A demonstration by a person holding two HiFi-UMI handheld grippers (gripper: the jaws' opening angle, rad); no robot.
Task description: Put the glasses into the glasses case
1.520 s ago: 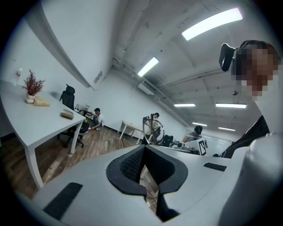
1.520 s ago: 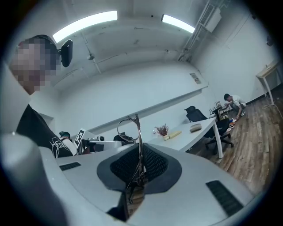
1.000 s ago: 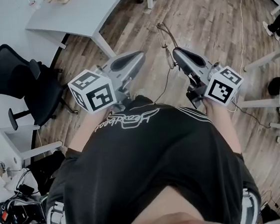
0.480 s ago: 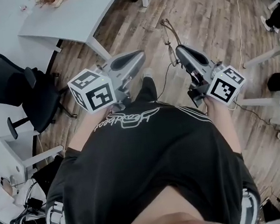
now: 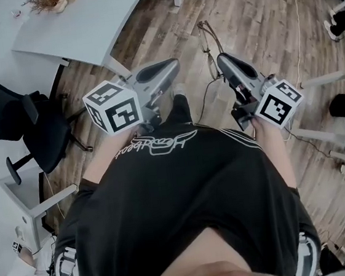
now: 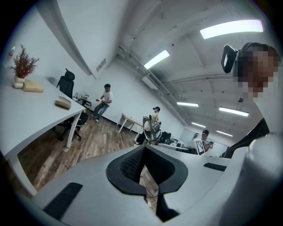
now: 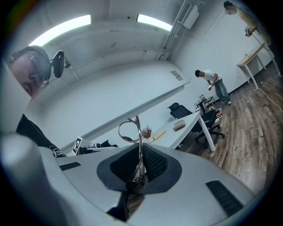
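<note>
Pinching the glasses [image 7: 139, 145] by their thin metal frame, the fingers of my right gripper [image 5: 222, 59] are closed on them; the frame stands upright at the centre of the right gripper view. The fingers of my left gripper [image 5: 163, 70] are pressed together on nothing. Status: pickup done, insertion not yet done. I cannot confirm any case in view. A tan oblong object [image 6: 63, 103] on the white table [image 6: 26, 110], upper left of the left gripper view, may be it.

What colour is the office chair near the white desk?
Black. The office chair shows best in the head view.
</note>
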